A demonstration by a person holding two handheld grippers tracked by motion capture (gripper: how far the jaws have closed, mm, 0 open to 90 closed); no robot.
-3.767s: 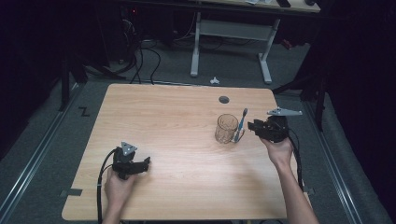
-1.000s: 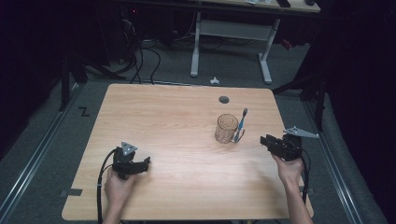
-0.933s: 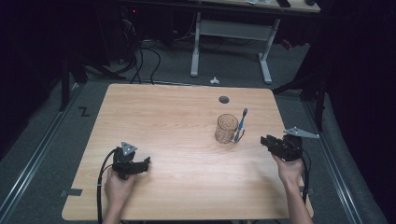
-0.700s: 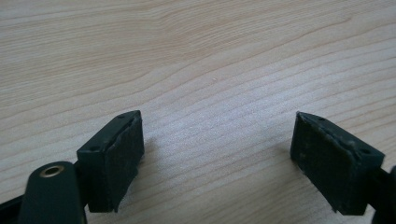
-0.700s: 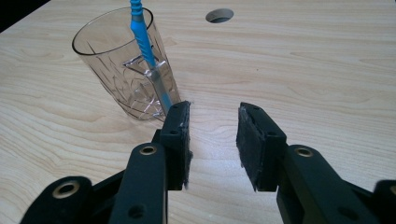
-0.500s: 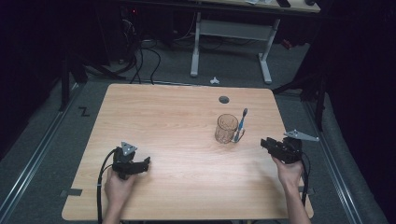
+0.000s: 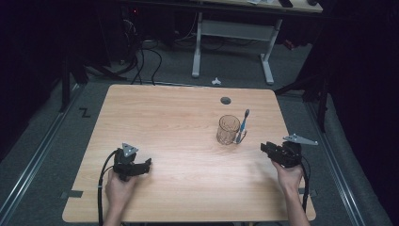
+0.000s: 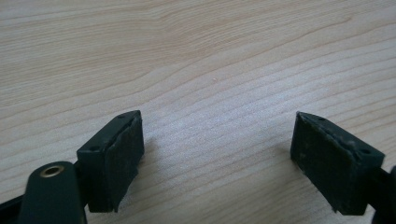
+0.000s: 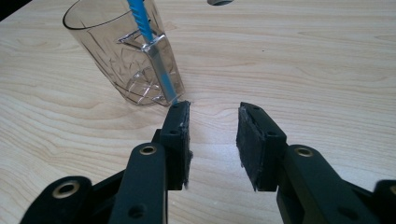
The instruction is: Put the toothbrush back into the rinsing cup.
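Withdrawn from the glass (image 7: 228,129), right gripper (image 7: 264,148) now sits near it, jaws released and empty. Toothbrush (image 7: 243,124) leans against glass, outside it; left gripper (image 7: 148,163) idle, released.

**Wood, glass, plastic and rubbery pads**

The table (image 7: 179,117) is pale wood-grain laminate, smooth with a soft sheen. The glass (image 9: 126,56) is clear and glossy, cut with a diamond pattern. The toothbrush (image 9: 154,60) in it has a shiny blue plastic handle with a translucent part. The right claw (image 9: 212,135) is matt black plastic with brass-coloured rivets; its pads (image 9: 250,140) look rough and worn. The left claw (image 8: 217,158) has the same dull, scuffed pads.
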